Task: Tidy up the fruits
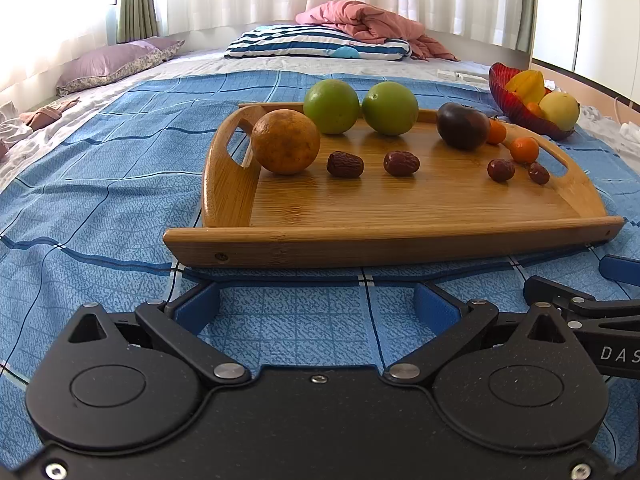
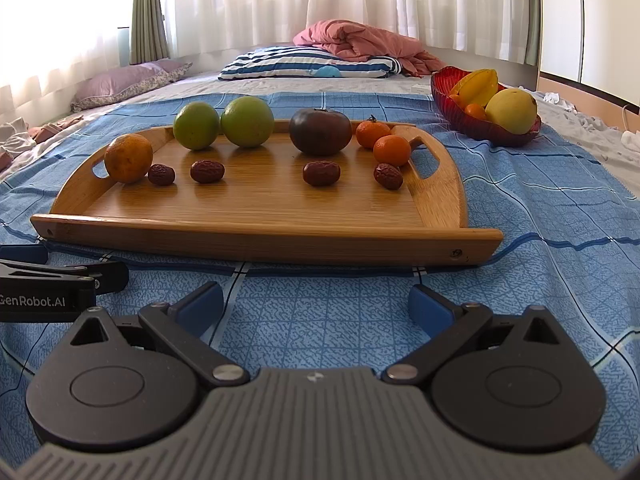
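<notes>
Bamboo tray (image 2: 248,236) holds round fruit. Dark tomato (image 2: 320,132) looks soft: squeeze gently at sides. Dates (image 2: 321,173) small, light. Left gripper (image 1: 316,306) spread wide, empty; right gripper (image 2: 316,306) same.

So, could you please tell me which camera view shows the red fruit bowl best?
The right wrist view: the red bowl sits clear of the frame edge, its fruit distinct. The left wrist view shows it smaller, near the right edge.
</notes>
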The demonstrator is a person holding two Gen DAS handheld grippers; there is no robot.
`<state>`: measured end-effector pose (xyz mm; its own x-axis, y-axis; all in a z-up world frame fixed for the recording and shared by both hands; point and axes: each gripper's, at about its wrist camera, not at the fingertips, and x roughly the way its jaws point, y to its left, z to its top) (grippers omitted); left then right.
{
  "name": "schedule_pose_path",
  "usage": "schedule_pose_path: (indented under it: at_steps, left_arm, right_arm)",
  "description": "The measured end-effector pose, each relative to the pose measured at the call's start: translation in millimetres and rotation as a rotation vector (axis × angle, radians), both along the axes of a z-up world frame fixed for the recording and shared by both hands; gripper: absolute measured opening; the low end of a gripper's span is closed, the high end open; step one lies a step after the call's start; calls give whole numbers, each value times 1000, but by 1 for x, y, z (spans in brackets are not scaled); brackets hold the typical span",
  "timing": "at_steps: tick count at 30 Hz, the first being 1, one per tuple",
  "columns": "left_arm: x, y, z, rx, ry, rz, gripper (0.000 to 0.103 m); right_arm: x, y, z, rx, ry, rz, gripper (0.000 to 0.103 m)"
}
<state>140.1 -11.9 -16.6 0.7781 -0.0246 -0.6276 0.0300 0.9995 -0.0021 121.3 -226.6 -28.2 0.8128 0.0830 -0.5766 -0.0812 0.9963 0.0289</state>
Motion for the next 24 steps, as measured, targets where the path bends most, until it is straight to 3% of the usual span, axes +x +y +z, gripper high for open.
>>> schedule_pose_path:
  at_steps: [24]
  left_arm:
    - [0,0,0,3,-6,0,103]
  right_arm:
    - [0,0,0,0,0,0,103]
